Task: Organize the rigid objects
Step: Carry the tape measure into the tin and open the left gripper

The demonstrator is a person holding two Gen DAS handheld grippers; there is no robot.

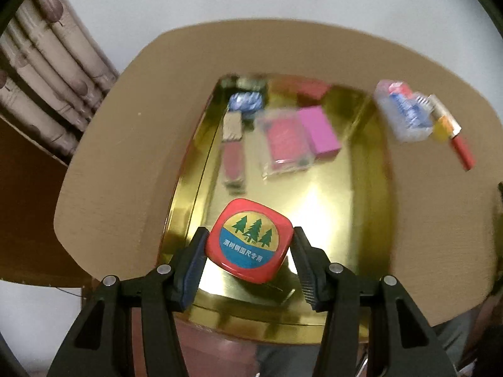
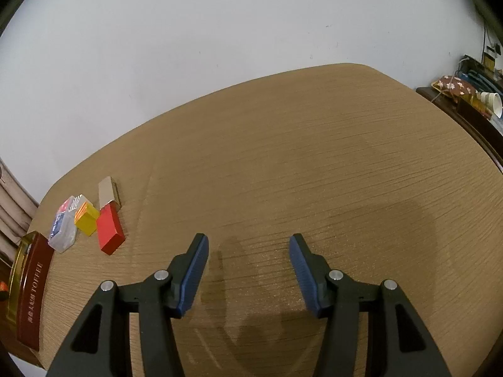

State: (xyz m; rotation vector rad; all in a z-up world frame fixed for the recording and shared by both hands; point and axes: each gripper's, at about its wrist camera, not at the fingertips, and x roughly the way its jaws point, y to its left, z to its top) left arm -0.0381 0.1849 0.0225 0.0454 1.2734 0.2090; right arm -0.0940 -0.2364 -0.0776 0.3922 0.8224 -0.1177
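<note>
Left gripper (image 1: 250,245) pinched red tape measure (image 1: 250,240) over gold tin (image 1: 371,188) — for stowing; right gripper (image 2: 248,260) spread, empty.

A tin (image 1: 371,169) sat on the surface (image 1: 125,157). Inside it, toward the far end, lay several small boxes (image 1: 320,128) side by side. The left tongs (image 1: 250,245) held a tape measure (image 1: 248,240) over its near end. More boxes (image 2: 108,229) lay right of the tin.
</note>
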